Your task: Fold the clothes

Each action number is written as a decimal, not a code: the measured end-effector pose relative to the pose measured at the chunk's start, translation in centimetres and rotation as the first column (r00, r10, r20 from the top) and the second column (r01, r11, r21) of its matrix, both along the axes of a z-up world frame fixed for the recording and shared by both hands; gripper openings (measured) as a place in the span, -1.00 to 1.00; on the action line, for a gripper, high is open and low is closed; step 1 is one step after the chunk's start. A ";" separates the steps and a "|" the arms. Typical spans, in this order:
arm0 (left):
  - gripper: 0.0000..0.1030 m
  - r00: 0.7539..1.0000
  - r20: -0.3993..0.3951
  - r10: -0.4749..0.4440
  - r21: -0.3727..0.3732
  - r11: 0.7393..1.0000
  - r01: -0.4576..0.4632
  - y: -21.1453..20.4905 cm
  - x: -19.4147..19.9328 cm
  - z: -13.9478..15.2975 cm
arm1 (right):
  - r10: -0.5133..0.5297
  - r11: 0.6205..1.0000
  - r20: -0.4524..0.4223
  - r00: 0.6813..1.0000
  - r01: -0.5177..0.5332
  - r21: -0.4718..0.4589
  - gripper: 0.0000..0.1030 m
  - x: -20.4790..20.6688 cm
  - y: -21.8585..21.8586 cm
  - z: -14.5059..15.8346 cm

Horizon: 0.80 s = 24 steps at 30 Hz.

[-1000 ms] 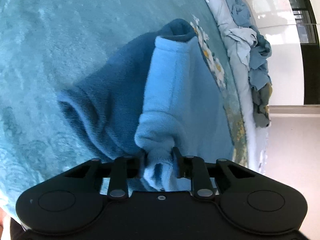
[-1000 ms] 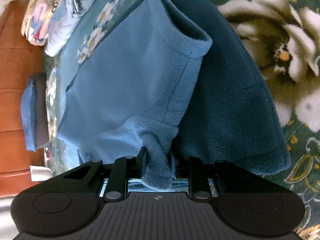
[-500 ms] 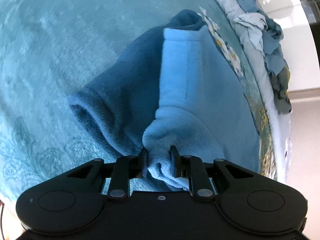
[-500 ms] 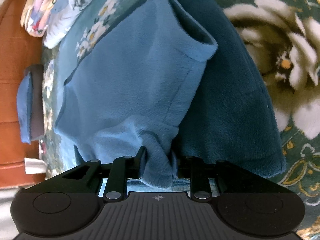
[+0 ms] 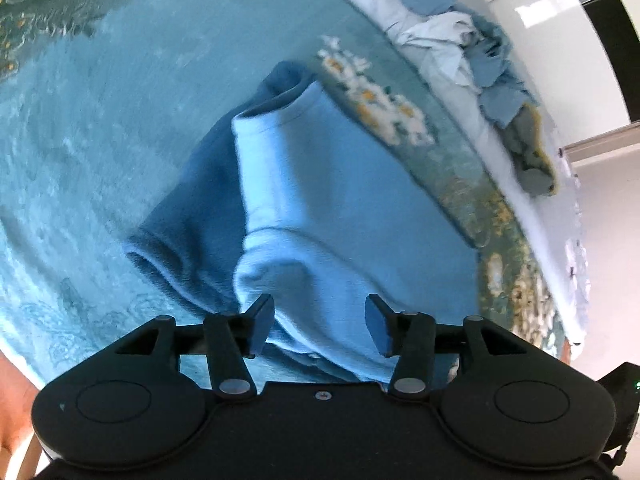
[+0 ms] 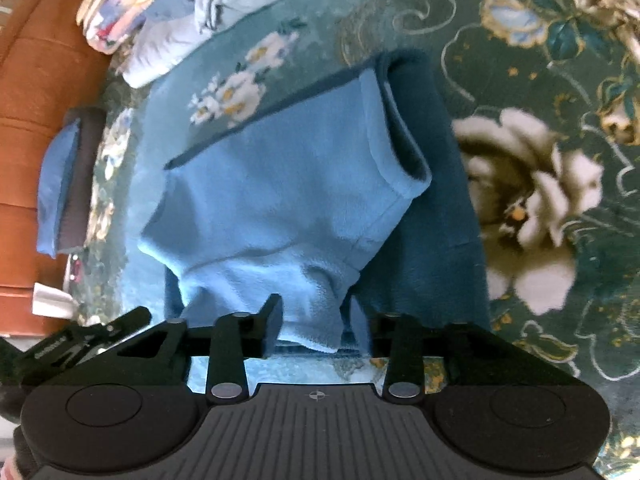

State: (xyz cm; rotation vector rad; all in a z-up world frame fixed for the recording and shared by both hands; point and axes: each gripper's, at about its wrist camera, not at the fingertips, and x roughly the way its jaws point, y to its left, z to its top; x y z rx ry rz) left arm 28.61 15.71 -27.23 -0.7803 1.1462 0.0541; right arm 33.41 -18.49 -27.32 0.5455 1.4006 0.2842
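Tongs [image 5: 318, 330] [image 6: 316, 324] opening above folded blue fleece [image 6: 280, 184]

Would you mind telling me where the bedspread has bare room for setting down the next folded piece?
The widest free patch is the plain teal bedspread left of the blue fleece garment in the left wrist view. The right wrist view shows more bare spread over the big cream flower, beyond the garment's dark side. It is crowded along the far edge, where crumpled clothes pile up.

Both grippers are matte black, with round discs, silver pivot screws and flat black fingers [image 5: 260, 322]
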 end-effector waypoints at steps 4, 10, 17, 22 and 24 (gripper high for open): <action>0.12 0.998 0.052 -0.018 0.024 1.000 0.017 -1.0 0.0 2.9 | 0.004 1.000 0.033 0.999 -0.004 -0.004 -0.25 -0.3 -0.8 2.5; 0.31 0.989 0.147 -0.031 0.039 0.999 0.026 -2.8 -0.2 8.0 | -0.004 1.000 0.098 0.995 0.006 -0.017 0.07 -0.8 -1.8 6.9; 0.68 0.964 0.249 -0.093 0.102 0.992 0.069 -5.0 -0.9 14.0 | 0.027 0.998 0.219 0.975 -0.015 -0.054 0.59 -1.3 -2.7 12.0; 0.85 0.946 0.311 -0.087 0.136 0.990 0.046 -5.9 -2.4 16.9 | 0.110 0.990 0.267 0.957 -0.081 -0.116 0.81 -1.2 -2.3 14.2; 0.91 0.941 0.326 -0.093 0.161 0.986 0.042 -6.1 -3.0 17.8 | 0.134 0.986 0.284 0.949 -0.099 -0.133 0.92 -1.0 -2.0 14.6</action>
